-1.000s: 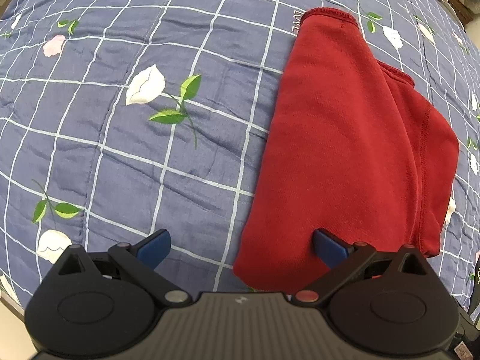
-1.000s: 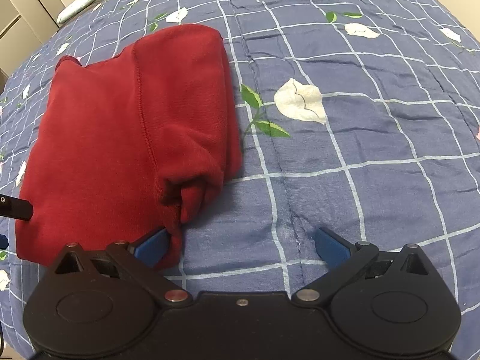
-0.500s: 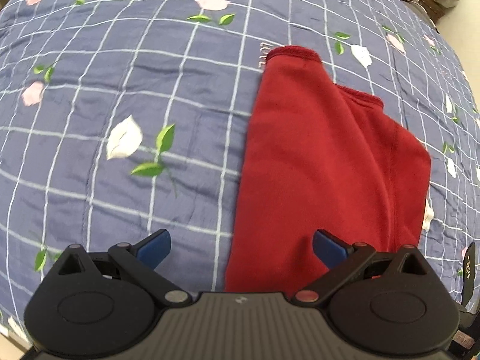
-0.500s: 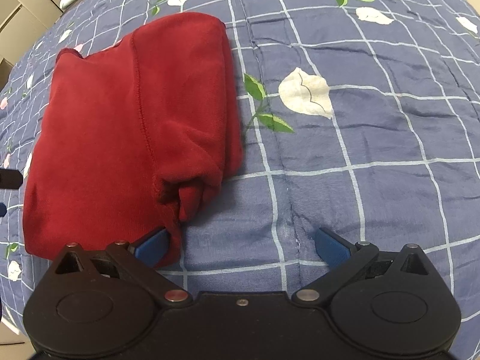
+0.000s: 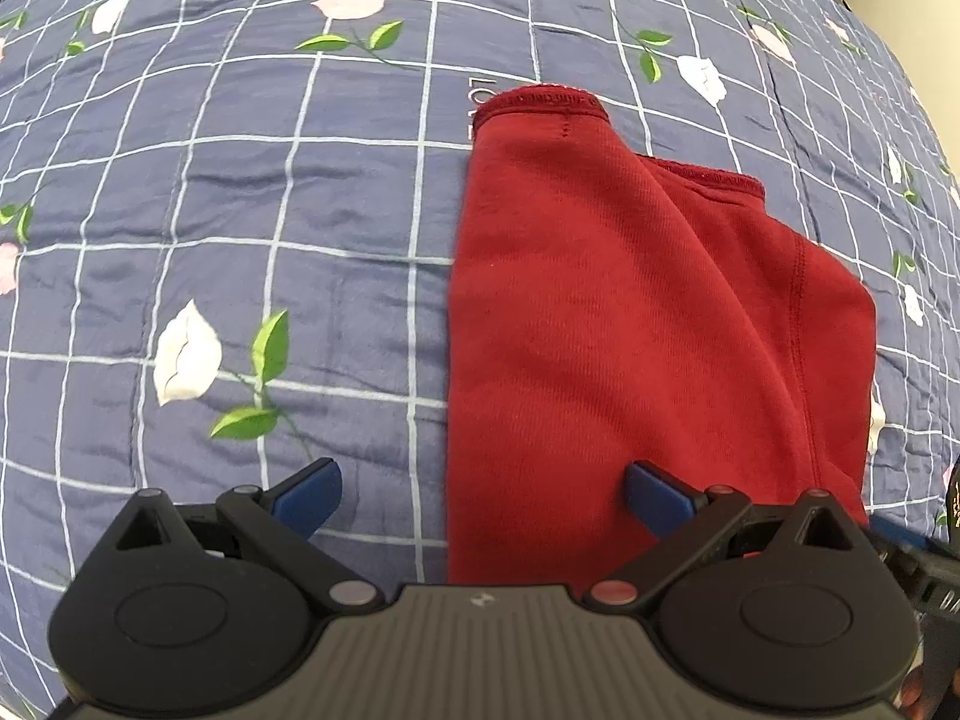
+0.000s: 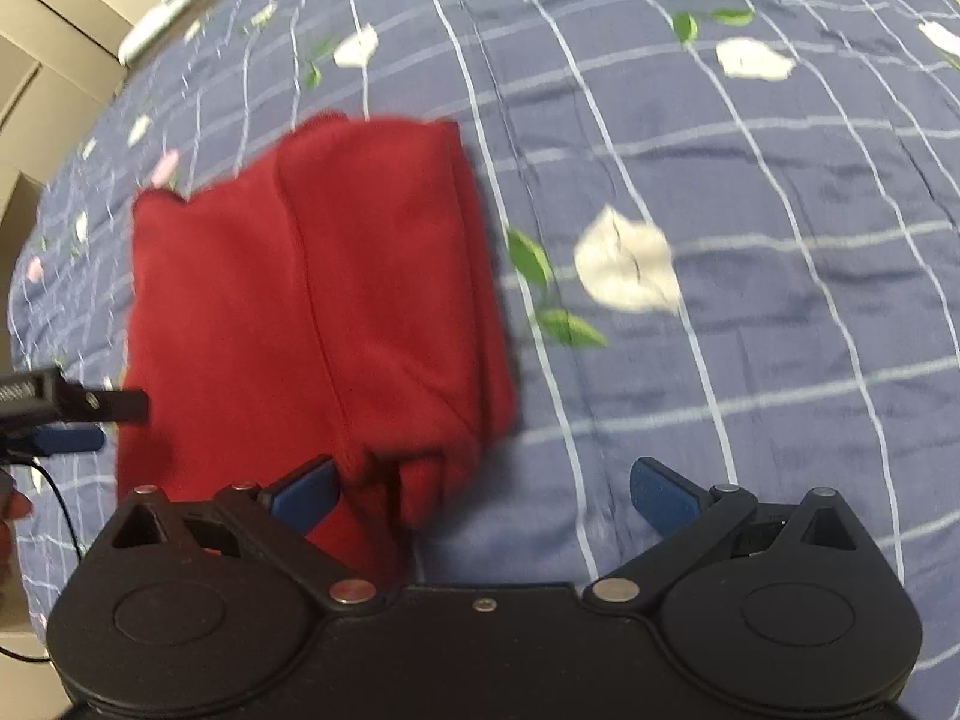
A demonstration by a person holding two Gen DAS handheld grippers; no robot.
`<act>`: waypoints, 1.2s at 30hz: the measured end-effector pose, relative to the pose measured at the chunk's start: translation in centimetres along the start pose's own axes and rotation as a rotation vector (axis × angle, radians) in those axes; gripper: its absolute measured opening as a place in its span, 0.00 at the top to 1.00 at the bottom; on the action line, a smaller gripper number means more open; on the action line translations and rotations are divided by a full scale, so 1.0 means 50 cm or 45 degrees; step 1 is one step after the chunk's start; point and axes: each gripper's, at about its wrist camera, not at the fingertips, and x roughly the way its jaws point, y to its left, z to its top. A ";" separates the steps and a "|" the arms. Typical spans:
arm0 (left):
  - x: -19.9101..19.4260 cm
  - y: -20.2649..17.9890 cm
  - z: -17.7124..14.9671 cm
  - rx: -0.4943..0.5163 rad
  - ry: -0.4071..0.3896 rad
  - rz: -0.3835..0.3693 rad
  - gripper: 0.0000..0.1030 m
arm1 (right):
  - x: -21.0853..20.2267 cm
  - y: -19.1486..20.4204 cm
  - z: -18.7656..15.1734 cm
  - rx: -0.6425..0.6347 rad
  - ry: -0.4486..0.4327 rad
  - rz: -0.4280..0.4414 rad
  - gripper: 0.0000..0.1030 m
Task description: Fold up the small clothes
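From the left wrist we see our left tool [image 5: 483, 495] released, its blue fingers [image 5: 306, 491] spread wide with nothing between them. The folded red garment [image 5: 630, 330] lies flat on the bedspread [image 5: 240, 210], a blue checked cover with printed flowers; its straight folded edge runs up from between the fingers, and its hemmed end points toward the far edge of the bed

From the right wrist, a blurred picture, our right tool [image 6: 483, 495] is likewise released and holds nothing. The garment [image 6: 312, 312] lies left of centre, its bunched near corner just beside the left finger [image 6: 303, 492]. The left tool [image 6: 72, 414] shows at the left edge, over the garment's side
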 end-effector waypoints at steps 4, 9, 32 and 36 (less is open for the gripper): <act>0.008 -0.005 0.010 -0.001 0.010 -0.001 0.00 | 0.003 0.001 0.040 0.019 -0.050 0.014 0.00; 0.016 -0.007 0.019 -0.002 0.021 0.001 0.00 | 0.024 0.004 0.088 0.043 -0.059 0.039 0.00; 0.059 -0.017 0.036 -0.020 0.079 0.016 0.00 | 0.092 0.004 0.097 0.098 -0.014 0.100 0.00; 0.065 -0.012 0.037 -0.045 0.089 0.005 0.00 | 0.088 0.006 0.086 0.096 -0.050 0.092 0.00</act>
